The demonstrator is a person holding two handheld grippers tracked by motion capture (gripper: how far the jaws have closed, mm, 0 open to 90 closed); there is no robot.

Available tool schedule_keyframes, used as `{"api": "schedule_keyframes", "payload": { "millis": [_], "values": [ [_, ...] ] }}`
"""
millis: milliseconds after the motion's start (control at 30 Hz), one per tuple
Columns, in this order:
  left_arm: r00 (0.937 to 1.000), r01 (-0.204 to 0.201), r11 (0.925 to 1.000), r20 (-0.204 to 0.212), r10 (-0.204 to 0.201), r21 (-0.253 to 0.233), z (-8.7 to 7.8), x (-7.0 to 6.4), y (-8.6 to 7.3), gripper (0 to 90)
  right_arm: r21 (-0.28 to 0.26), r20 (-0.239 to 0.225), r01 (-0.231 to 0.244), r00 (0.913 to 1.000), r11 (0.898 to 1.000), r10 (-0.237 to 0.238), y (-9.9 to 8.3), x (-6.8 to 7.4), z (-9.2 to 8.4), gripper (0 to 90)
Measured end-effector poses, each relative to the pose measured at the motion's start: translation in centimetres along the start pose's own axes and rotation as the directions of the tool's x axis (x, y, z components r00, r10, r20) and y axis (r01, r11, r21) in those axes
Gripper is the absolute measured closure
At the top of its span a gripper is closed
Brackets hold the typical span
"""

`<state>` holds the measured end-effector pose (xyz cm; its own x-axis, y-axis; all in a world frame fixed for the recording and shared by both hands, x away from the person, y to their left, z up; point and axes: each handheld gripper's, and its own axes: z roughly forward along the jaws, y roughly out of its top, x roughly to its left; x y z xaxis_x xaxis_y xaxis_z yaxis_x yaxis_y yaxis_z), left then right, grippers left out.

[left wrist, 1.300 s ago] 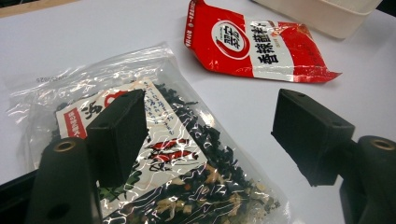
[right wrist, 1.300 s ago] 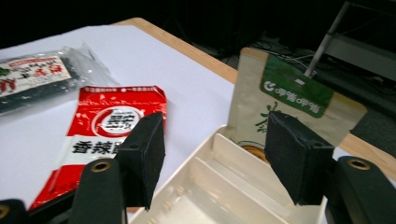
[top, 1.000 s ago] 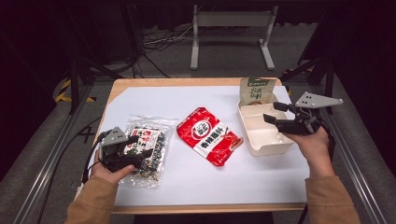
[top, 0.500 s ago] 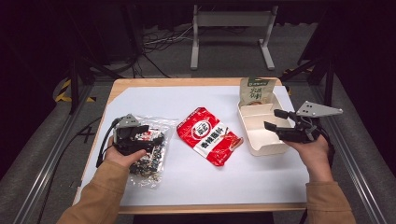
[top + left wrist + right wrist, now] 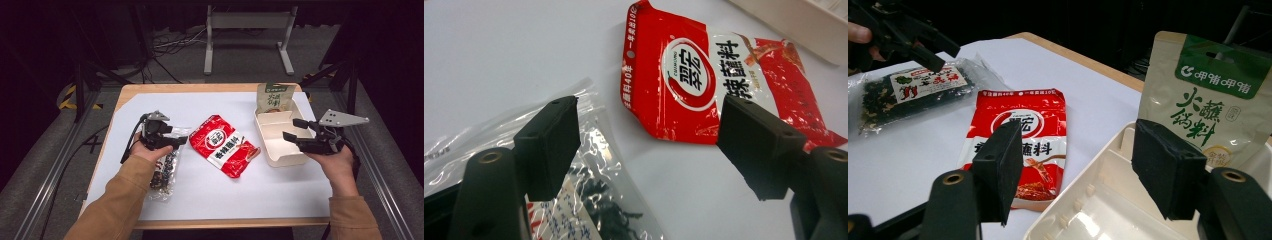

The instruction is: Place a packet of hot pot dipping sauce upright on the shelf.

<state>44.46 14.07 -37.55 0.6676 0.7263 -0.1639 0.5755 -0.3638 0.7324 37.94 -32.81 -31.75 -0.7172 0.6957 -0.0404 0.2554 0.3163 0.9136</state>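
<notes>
A red seasoning packet (image 5: 222, 145) lies flat in the middle of the white table sheet. To its left is a clear bag of dark dried food (image 5: 165, 172). My left gripper (image 5: 178, 137) hovers over the bag's far end, pointing at the red packet (image 5: 704, 80), jaws open and empty; the clear bag (image 5: 589, 200) lies under it. My right gripper (image 5: 291, 128) is open and empty above the cream tray (image 5: 280, 157). A beige and green pouch (image 5: 274, 98) stands at the tray's far end. In the right gripper view the pouch (image 5: 1208, 95) is right of the jaws and the tray's (image 5: 1098, 200) floor is bare.
The table's wooden edge (image 5: 200, 88) shows at the back, with dark floor, cables and a metal stand (image 5: 247, 30) beyond. Metal rails (image 5: 55, 165) run along both sides. White sheet lies bare in front of the red packet.
My left hand has moved right and a little away from me across the clear bag, toward the red packet. The right hand has stayed about where it was over the tray.
</notes>
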Motion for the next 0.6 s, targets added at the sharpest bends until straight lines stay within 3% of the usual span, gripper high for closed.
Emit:
{"api": "schedule_keyframes", "payload": {
  "millis": [133,333,600],
  "values": [
    [0.9999,0.011,0.9999,-0.003,-0.011,0.007,0.8,0.1,0.6,26.1,-0.002,-0.005,0.007,1.0000,1.000,-0.007,0.1,0.2,0.0,37.1],
    [0.9979,0.064,0.9980,0.013,-0.063,-0.005,2.1,0.7,0.9,27.9,-0.003,-0.005,0.010,0.9999,1.000,-0.010,0.2,0.3,-0.1,37.2],
    [0.9945,0.103,0.9939,0.013,-0.104,0.039,4.0,1.5,0.7,29.4,-0.005,-0.001,0.011,0.9999,1.000,-0.011,0.2,0.3,-0.3,37.1]
  ]
}}
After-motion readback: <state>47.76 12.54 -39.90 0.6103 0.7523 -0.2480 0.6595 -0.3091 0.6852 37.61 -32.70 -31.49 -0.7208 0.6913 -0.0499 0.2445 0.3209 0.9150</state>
